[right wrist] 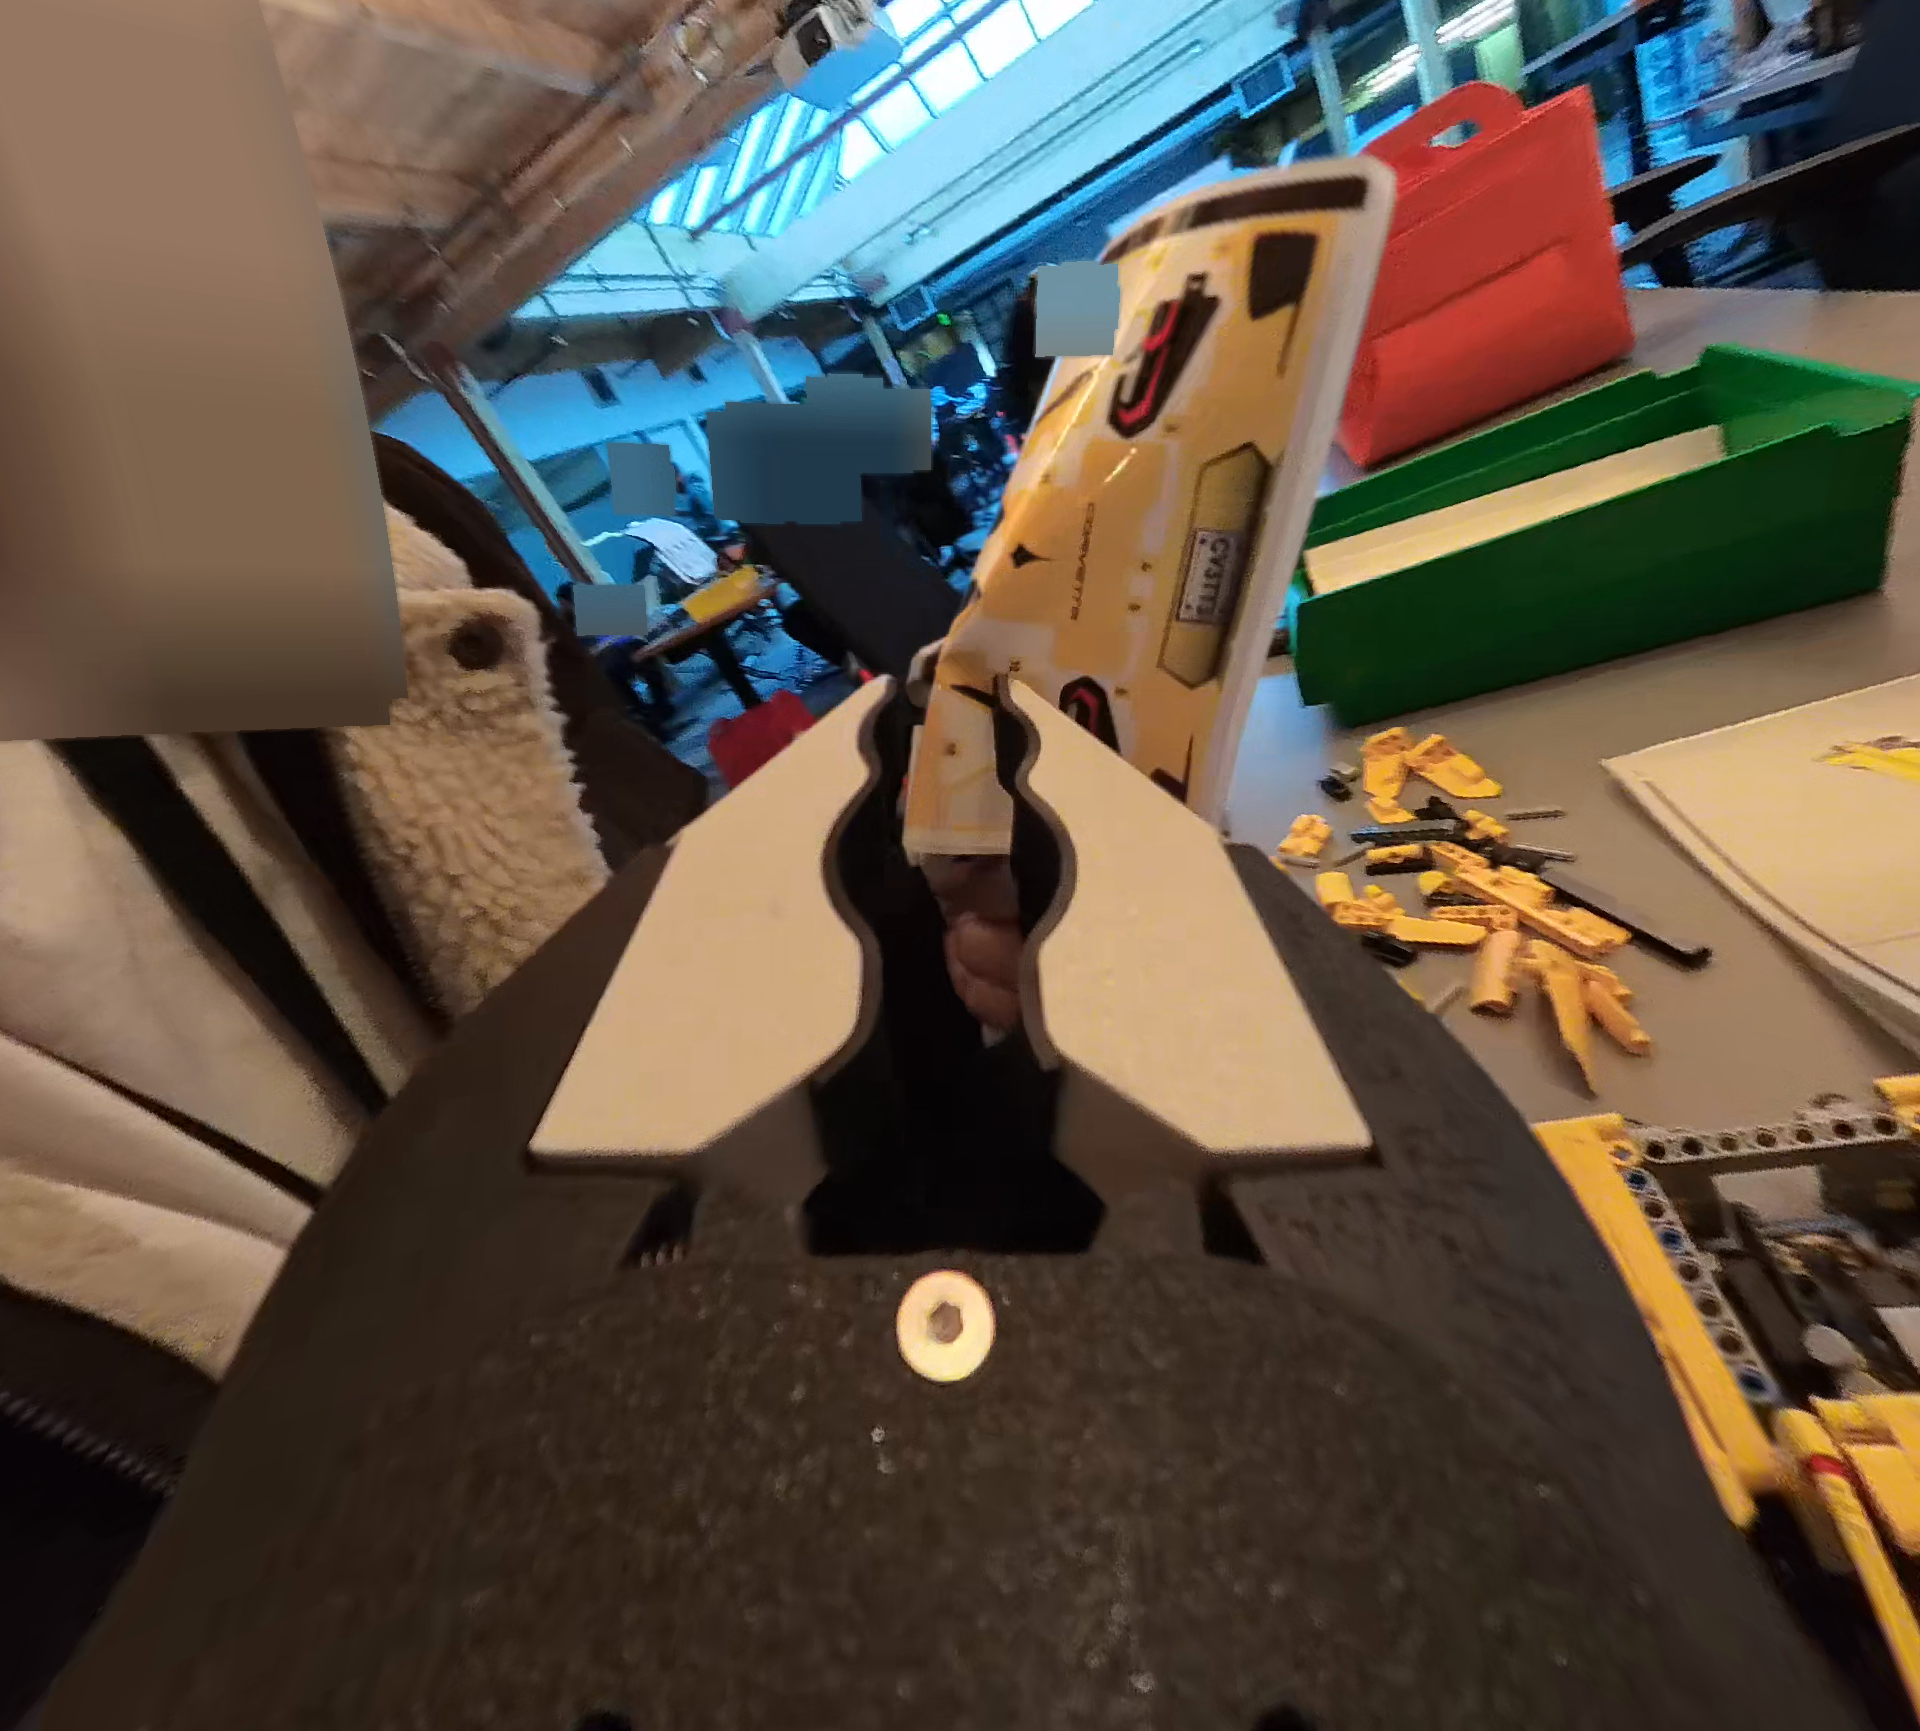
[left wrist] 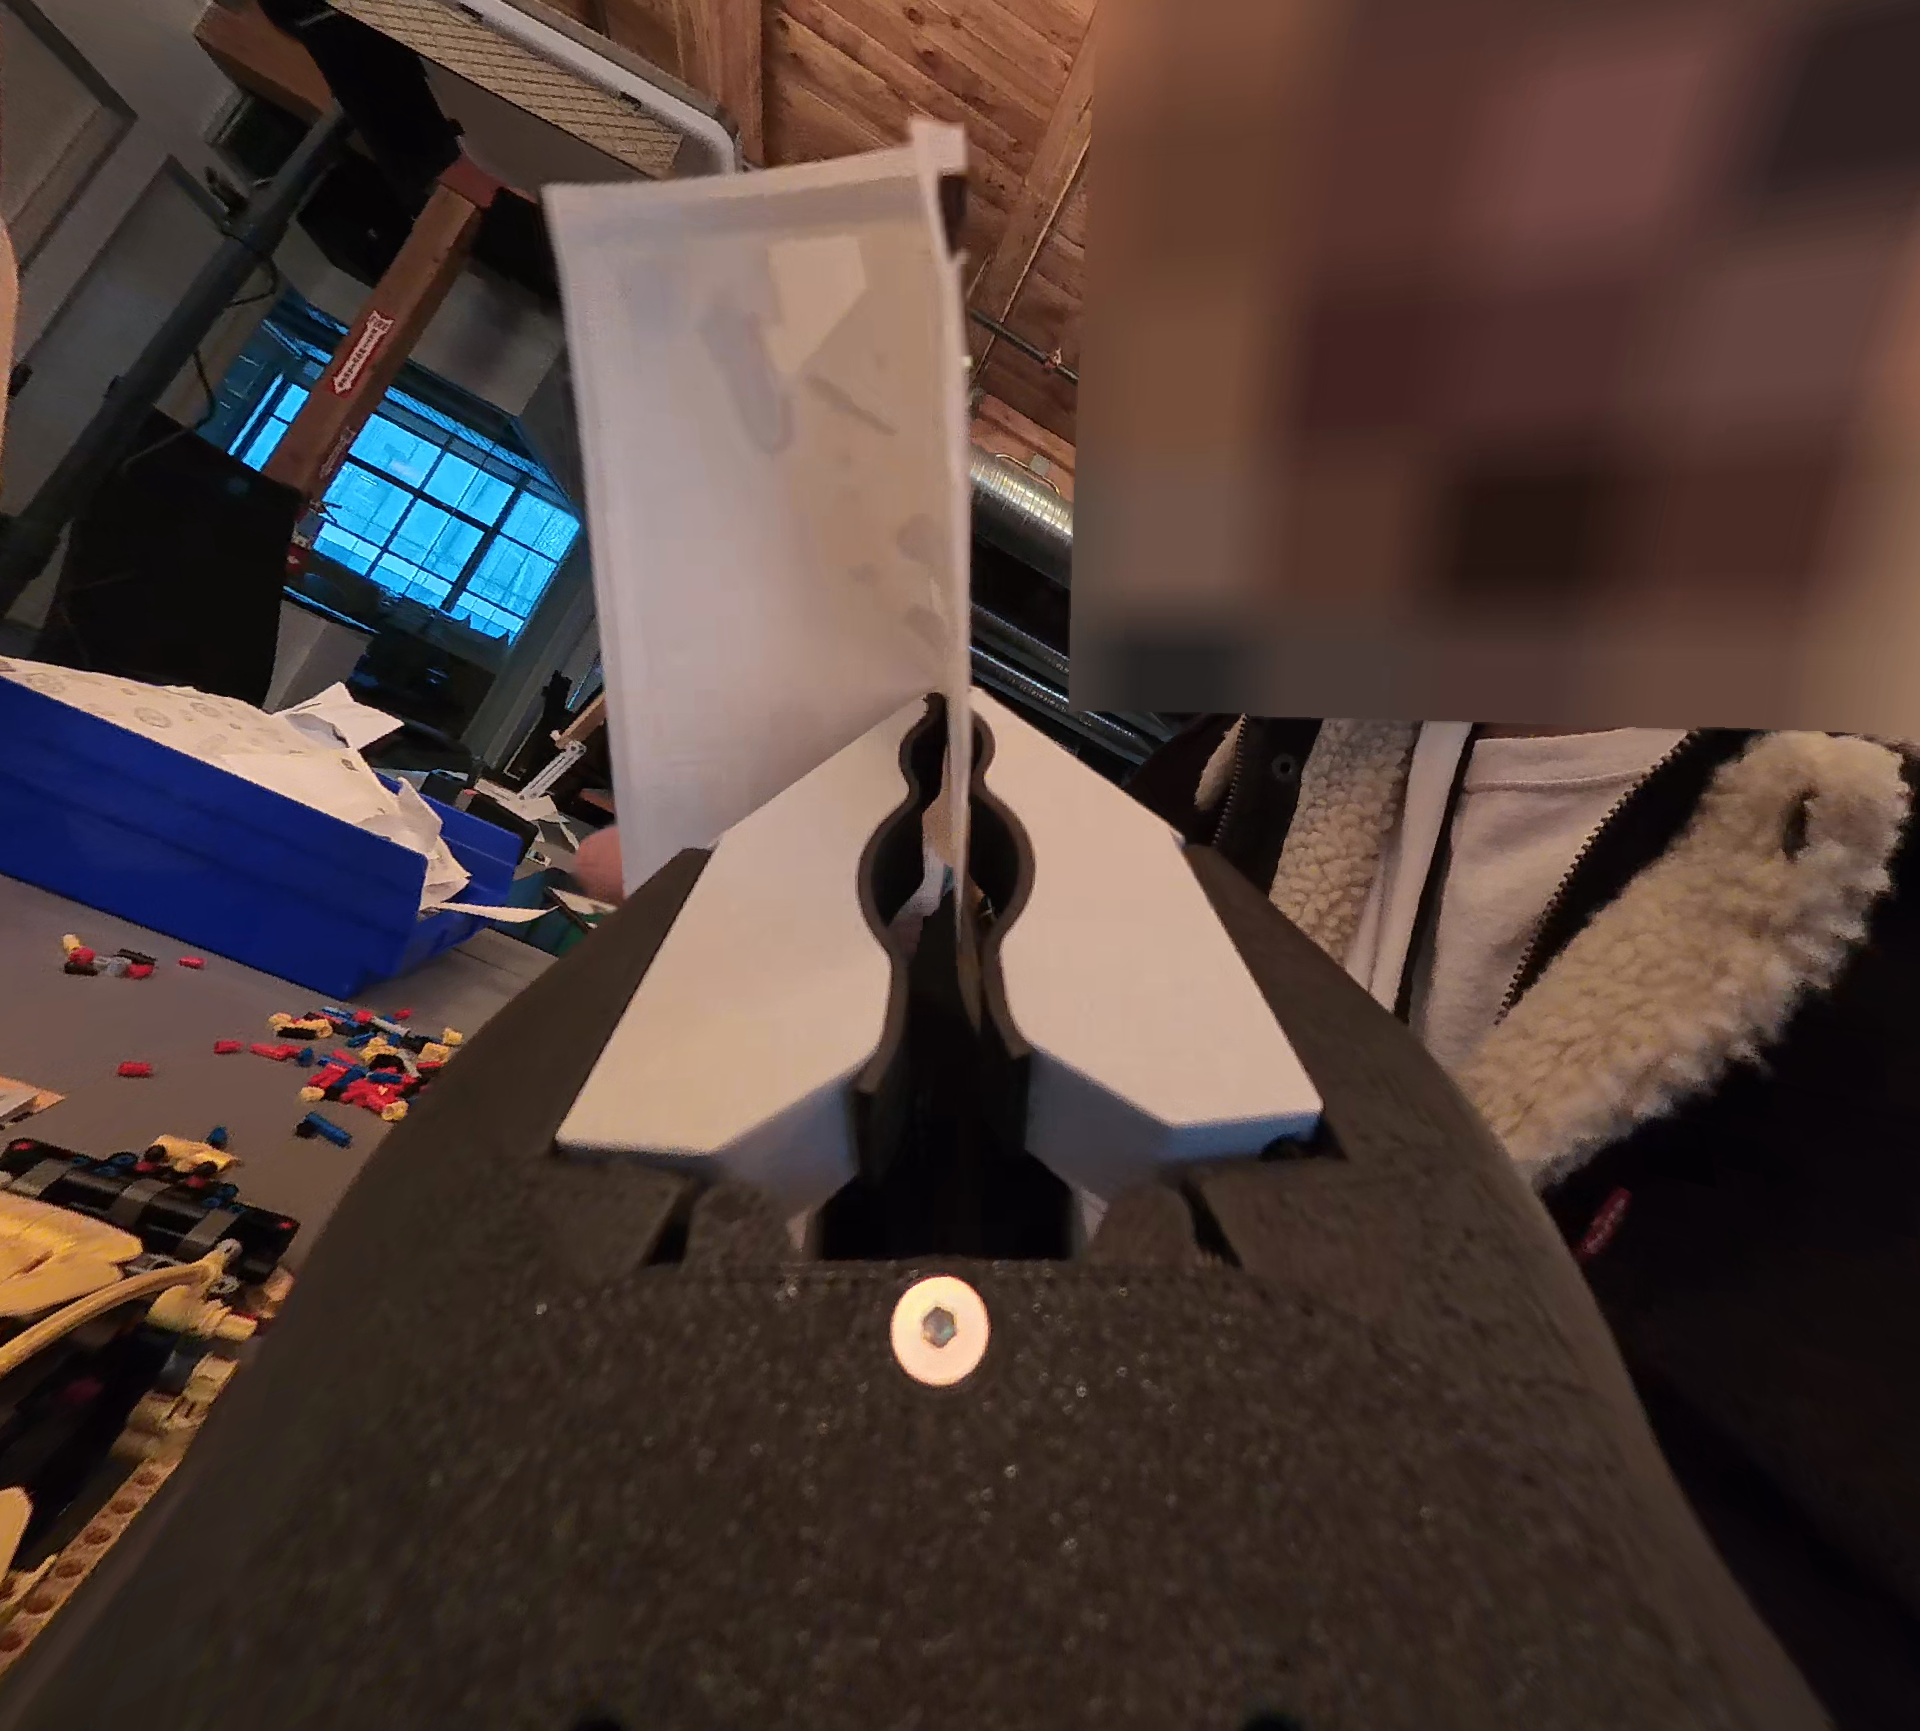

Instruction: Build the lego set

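My left gripper is shut on the lower edge of a white sticker sheet, which stands upright with its blank back towards this view. In the right wrist view the same sheet shows its printed side, with yellow, black and red stickers. My right gripper is open, and the sheet's lower corner sits in the gap between its fingers without being clamped. A person's fingers show below that corner. Loose lego pieces and a part-built yellow model lie on the grey table.
A blue bin full of torn paper stands at the left beside small red, blue and yellow pieces. A green bin, a red bag and an instruction booklet are at the right. A person in a fleece-lined jacket is close by. Both grippers' tips are close together, under 4 cm apart. The part-built yellow model is about 25 cm from both grippers' fingertips.
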Available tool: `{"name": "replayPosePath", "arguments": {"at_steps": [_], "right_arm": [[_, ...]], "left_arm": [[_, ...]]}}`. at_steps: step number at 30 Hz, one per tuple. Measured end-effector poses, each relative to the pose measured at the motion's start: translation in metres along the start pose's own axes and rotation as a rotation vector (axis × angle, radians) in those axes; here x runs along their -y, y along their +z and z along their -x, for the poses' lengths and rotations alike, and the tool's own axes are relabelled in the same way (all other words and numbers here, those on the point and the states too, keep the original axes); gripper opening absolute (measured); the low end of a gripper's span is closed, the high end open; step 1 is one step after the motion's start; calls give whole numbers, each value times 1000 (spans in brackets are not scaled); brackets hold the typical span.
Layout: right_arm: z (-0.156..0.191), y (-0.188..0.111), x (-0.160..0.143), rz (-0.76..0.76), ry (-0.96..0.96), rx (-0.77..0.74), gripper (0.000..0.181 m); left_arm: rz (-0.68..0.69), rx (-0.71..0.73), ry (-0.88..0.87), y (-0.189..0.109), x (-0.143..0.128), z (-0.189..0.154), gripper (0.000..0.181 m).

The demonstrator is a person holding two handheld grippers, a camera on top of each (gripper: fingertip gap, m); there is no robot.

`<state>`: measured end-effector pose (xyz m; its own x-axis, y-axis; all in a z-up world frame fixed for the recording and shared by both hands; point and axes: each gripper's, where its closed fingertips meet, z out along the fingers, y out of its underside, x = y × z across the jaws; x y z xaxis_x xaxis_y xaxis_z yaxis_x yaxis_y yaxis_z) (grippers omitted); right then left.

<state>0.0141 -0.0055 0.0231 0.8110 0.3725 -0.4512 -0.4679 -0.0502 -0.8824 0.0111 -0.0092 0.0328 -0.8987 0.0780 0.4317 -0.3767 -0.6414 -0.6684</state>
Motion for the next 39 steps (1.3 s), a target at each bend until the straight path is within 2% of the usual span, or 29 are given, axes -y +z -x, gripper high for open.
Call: {"name": "replayPosePath", "arguments": {"at_steps": [4,13,39], "right_arm": [[1,2,1,16,-9,-13,12],[8,2,1,-9,77,88,7],[9,0,-3,-23,188,184,7]], "left_arm": [[5,-10,1,2,-2,-2,0],[18,-27,-1,4,-3,-6,0],[77,4,46,2,-8,-8,0]]}}
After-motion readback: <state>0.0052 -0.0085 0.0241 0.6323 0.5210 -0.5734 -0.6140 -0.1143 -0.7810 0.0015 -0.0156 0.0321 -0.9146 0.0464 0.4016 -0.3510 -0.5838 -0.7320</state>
